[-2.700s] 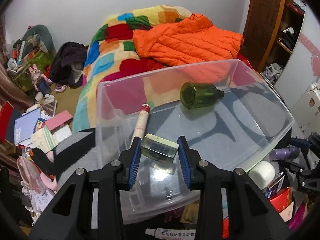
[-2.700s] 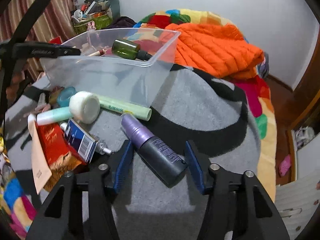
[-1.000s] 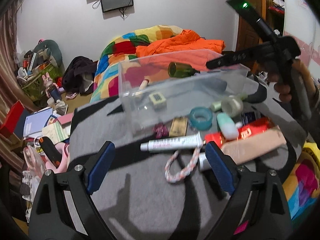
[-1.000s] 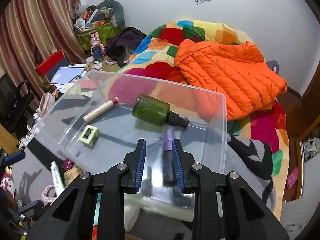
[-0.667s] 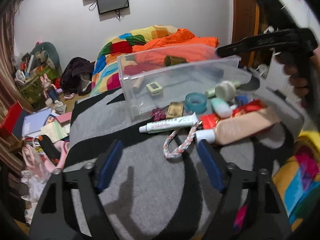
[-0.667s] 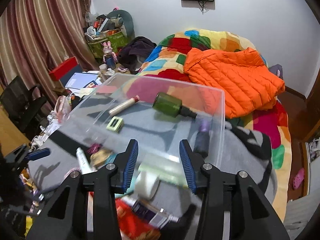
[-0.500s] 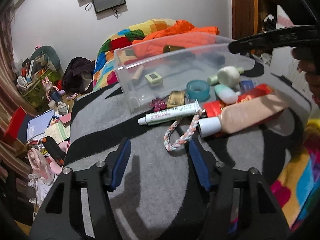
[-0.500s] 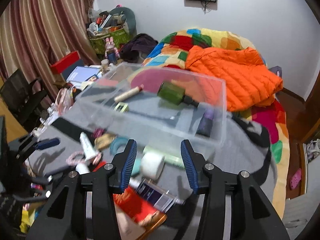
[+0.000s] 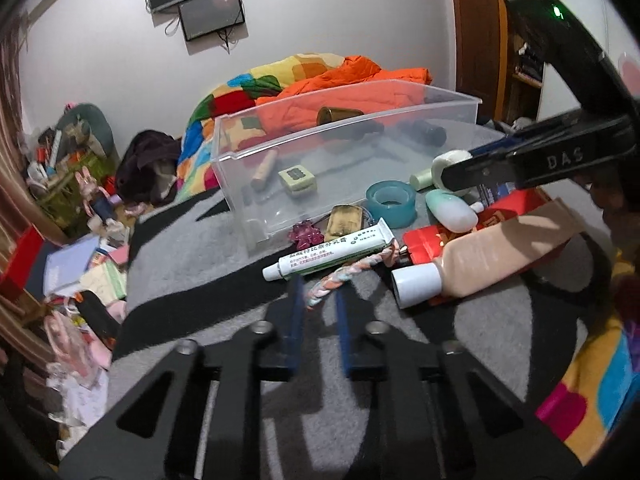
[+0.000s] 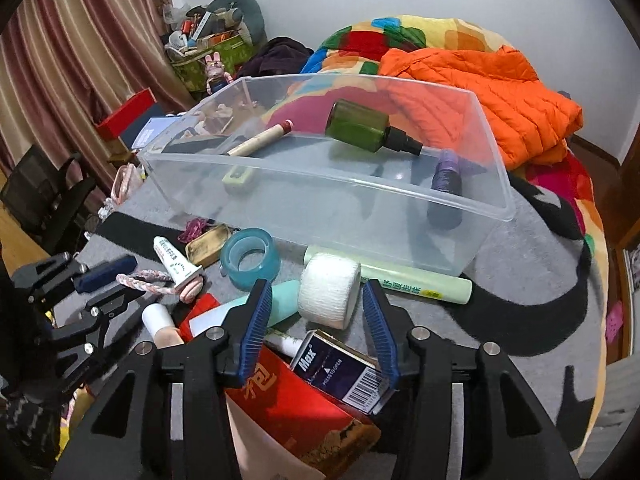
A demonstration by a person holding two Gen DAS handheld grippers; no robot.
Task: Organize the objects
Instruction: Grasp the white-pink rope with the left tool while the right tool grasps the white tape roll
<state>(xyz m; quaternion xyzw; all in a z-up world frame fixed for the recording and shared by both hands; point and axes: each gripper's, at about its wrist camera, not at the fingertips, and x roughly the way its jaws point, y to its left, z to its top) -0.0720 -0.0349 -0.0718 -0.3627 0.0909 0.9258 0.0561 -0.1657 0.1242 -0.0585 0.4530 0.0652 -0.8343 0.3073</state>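
Your left tool [image 9: 318, 300] has clamped the braided cord [image 9: 344, 274] lying beside the clear bin [image 10: 472, 240], while your right tool [image 10: 316, 312], jaws closing, straddles the white roll [image 10: 329, 295] without pressing it; next, probably lift both into the bin.

Orange puffer jacket [image 10: 480, 80] lying on patchwork quilt [image 10: 360, 40] at bed's far end, wall-mounted screen [image 9: 212, 12] hanging above, striped curtains [image 10: 80, 40] hanging left, door [image 9: 476, 40] standing right.

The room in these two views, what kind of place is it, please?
Most likely a bedroom in a home. A bed carries a colourful patchwork quilt and an orange padded jacket, striped curtains hang at one side, and a dark screen is mounted on the wall.
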